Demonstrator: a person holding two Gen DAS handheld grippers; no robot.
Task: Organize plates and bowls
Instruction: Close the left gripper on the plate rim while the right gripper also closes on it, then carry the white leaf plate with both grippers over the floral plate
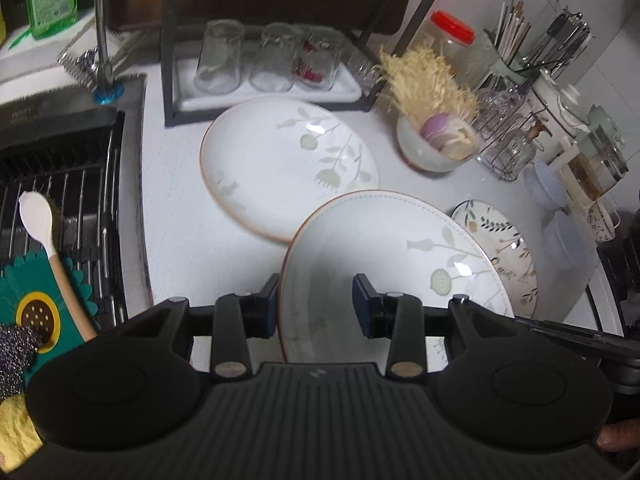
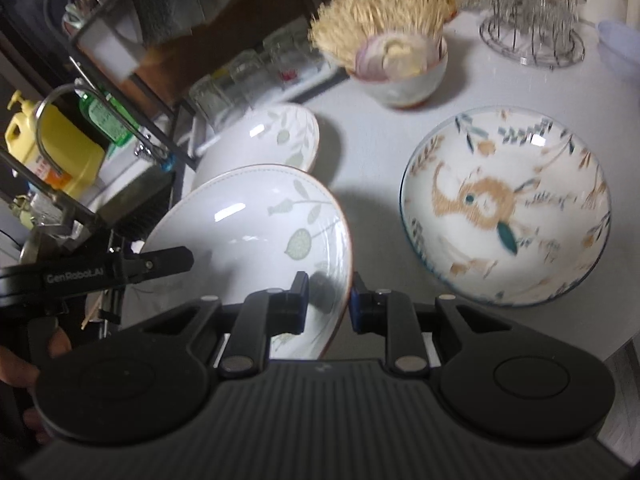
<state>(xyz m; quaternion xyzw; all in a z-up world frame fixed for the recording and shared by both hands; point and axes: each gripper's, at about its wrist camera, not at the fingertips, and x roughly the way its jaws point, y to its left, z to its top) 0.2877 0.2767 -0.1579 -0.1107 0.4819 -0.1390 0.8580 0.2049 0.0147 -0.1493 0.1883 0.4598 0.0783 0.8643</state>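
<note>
**Both claws hold one plate by its rim**

We see the near plate (image 1: 384, 248) tilted above the counter (image 1: 176, 216). Our left gripper (image 1: 316, 304) and right gripper (image 2: 329, 300) are both closed on its rim. A second plate (image 1: 280, 160) lies at 11 o'clock, a patterned bowl (image 2: 508, 204) at 3 o'clock.

The near plate (image 1: 384, 248) is white with a brown rim and pale green leaf sprigs; the far plate (image 1: 280, 160) matches it. The bowl (image 2: 506, 204) by the desk's right edge is white with a blue rim, tan flowers and teal leaves. The desk (image 1: 176, 216) is white. Both claws are black with blue pads (image 1: 362, 308).
</note>
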